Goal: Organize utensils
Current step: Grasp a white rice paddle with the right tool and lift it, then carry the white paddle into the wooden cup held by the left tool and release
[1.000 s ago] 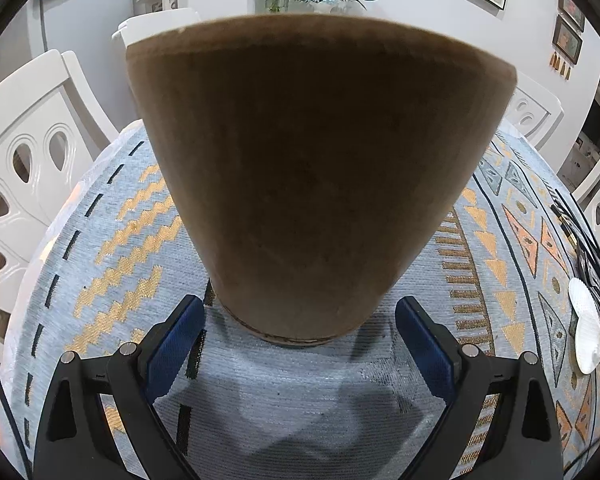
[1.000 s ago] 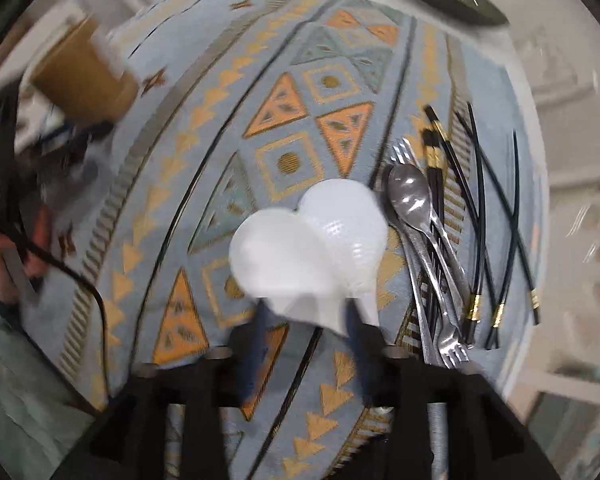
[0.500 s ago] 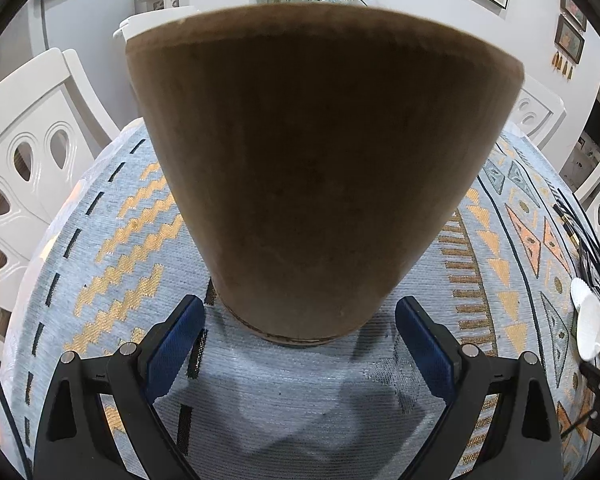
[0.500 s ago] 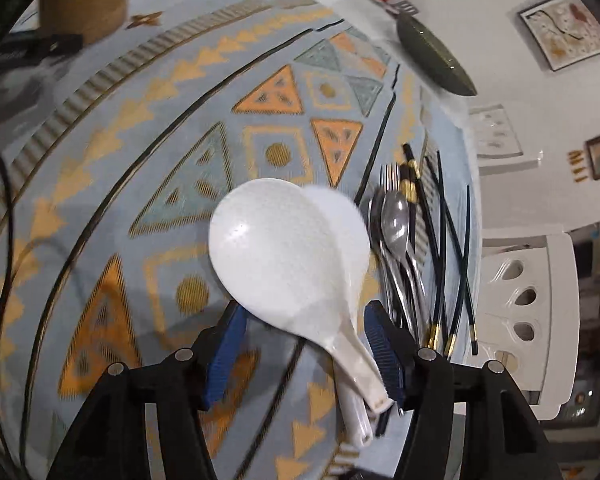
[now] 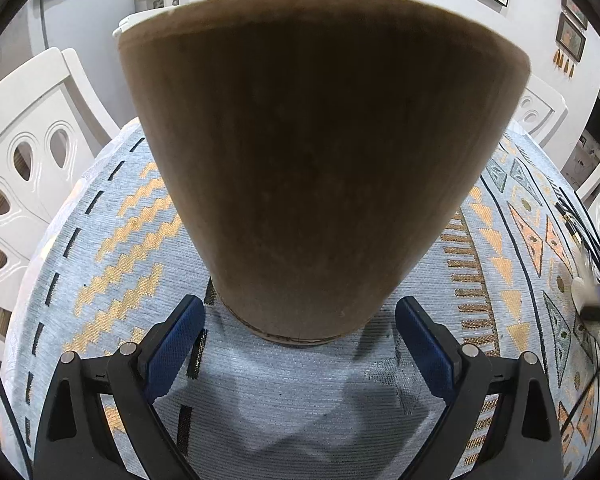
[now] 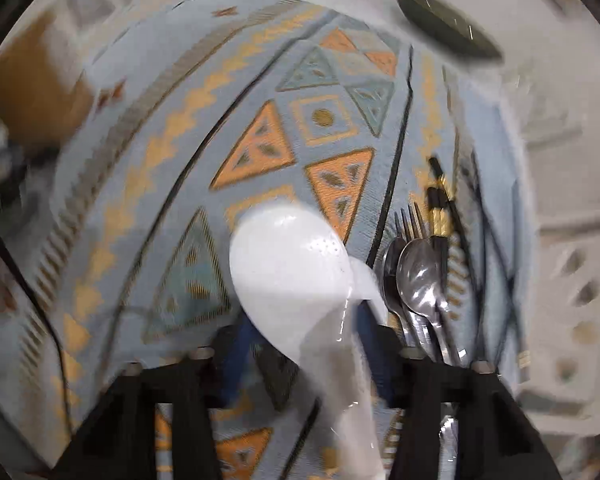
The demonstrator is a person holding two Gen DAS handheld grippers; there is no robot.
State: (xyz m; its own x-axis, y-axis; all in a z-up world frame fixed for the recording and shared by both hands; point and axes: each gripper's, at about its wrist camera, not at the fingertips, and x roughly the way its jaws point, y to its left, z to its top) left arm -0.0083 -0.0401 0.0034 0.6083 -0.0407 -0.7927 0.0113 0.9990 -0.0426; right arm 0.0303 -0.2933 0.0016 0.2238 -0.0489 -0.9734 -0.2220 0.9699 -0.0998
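Left wrist view: the left tongs stand wide apart around the foot of the brown holder cup, both blue pads clear of its wall, exactly as a second ago; the cup sits upright on the patterned worktop, filling the frame's centre. At the far right edge the right tongs show only as a blur.

Right wrist view: the right tongs have dropped over the white rice paddle, and their jaws are closing with its handle between them; blur hides whether the pads press yet. A second white paddle lies beneath. Right of it sit the steel spoons, a fork and black chopsticks. The pick-up seems under way; the cup awaits at upper left.
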